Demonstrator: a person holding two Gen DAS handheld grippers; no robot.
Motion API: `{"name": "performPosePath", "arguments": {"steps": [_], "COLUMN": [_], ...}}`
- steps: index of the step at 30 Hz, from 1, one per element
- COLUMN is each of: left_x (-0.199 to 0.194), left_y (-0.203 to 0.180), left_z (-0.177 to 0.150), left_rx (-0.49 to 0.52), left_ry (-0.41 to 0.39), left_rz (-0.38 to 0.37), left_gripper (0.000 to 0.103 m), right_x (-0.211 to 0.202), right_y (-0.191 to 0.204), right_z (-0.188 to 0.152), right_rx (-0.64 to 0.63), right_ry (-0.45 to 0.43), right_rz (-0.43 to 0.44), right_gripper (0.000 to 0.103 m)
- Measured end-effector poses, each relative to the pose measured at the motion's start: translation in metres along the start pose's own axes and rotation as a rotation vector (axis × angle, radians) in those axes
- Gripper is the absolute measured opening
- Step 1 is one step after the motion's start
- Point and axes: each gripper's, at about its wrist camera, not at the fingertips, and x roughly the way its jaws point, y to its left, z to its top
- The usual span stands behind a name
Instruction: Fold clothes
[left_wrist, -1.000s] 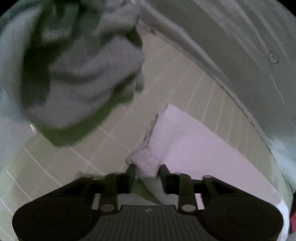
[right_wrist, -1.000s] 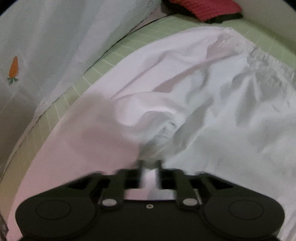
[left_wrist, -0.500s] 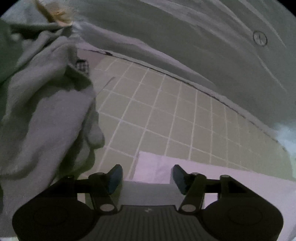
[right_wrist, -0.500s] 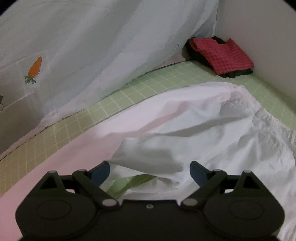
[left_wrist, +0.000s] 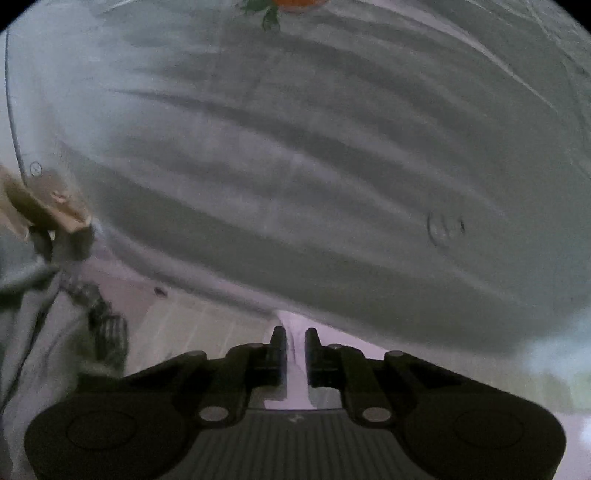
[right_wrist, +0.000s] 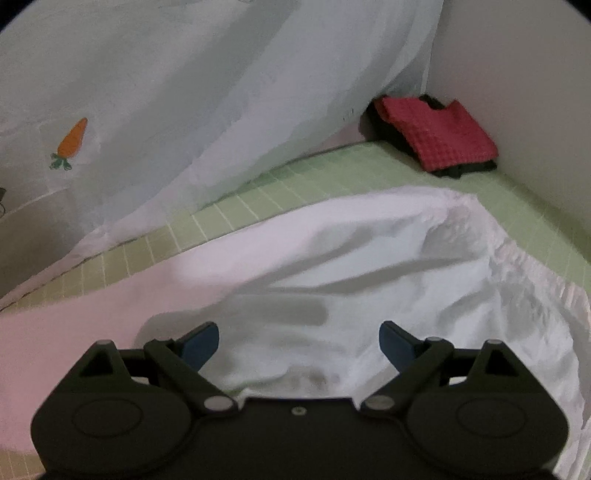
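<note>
A white garment lies spread and rumpled on the green gridded mat. My right gripper is open wide just above its near part, holding nothing. In the left wrist view my left gripper is shut on a thin fold of the white garment, which stands up between the fingers. The rest of the garment is hidden below the left gripper body.
A pale curtain with a carrot print hangs along the mat's far edge; it fills the left wrist view. A folded red and black stack sits in the far right corner by the wall. A grey garment lies at the left.
My left gripper opened, then shut on a fold of the white garment, and swung towards the curtain. My right gripper let go of the garment, opened wide and drew back a little.
</note>
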Motion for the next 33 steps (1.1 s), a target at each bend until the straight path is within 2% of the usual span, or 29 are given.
{"name": "performPosePath", "arguments": {"steps": [1, 3, 5, 7, 10, 12, 15, 17, 18, 19, 24, 28, 31, 33], "left_x": [0.003, 0.007, 0.006, 0.005, 0.008, 0.012, 0.018, 0.022, 0.022, 0.024, 0.005, -0.044, -0.080, -0.081], "left_y": [0.002, 0.010, 0.021, 0.031, 0.045, 0.050, 0.049, 0.048, 0.045, 0.043, 0.046, 0.058, 0.070, 0.083], "left_z": [-0.002, -0.011, -0.028, -0.048, -0.072, -0.081, -0.079, -0.078, -0.078, -0.078, -0.074, -0.075, -0.085, -0.106], "left_rx": [-0.029, -0.092, -0.140, -0.164, -0.225, -0.262, -0.278, -0.286, -0.274, -0.256, -0.232, -0.285, -0.337, -0.396], "left_ry": [0.011, 0.043, 0.094, 0.148, 0.217, 0.238, 0.218, 0.204, 0.197, 0.196, 0.169, 0.136, 0.148, 0.229], "left_rz": [0.005, 0.004, 0.002, 0.051, 0.067, 0.067, 0.034, 0.011, 0.014, 0.016, -0.016, -0.066, -0.067, -0.011], "left_gripper": [0.039, 0.054, 0.054, 0.055, 0.056, 0.056, 0.056, 0.054, 0.040, 0.003, 0.003, 0.003, 0.003, 0.003], "right_x": [0.000, -0.001, -0.002, -0.003, 0.001, 0.005, 0.006, 0.006, 0.005, 0.005, 0.004, 0.004, 0.004, 0.004], "right_y": [0.000, -0.001, -0.002, -0.003, -0.002, 0.001, 0.008, 0.011, 0.011, 0.011, 0.006, 0.003, 0.002, 0.003], "right_z": [0.000, 0.000, -0.001, -0.003, -0.006, -0.008, -0.009, -0.010, -0.010, -0.011, -0.012, -0.013, -0.013, -0.013], "right_rx": [-0.002, -0.005, -0.009, -0.014, -0.014, -0.013, -0.026, -0.039, -0.043, -0.043, -0.026, -0.024, -0.018, -0.018], "right_ry": [0.000, 0.004, 0.007, 0.009, 0.026, 0.039, 0.044, 0.042, 0.041, 0.042, 0.046, 0.042, 0.039, 0.037], "right_rz": [0.001, 0.005, 0.009, 0.013, 0.022, 0.030, 0.042, 0.043, 0.042, 0.040, 0.033, 0.030, 0.039, 0.046], "right_gripper": [0.095, 0.095, 0.096, 0.096, 0.096, 0.096, 0.096, 0.097, 0.097, 0.097, 0.097, 0.097, 0.097, 0.097]}}
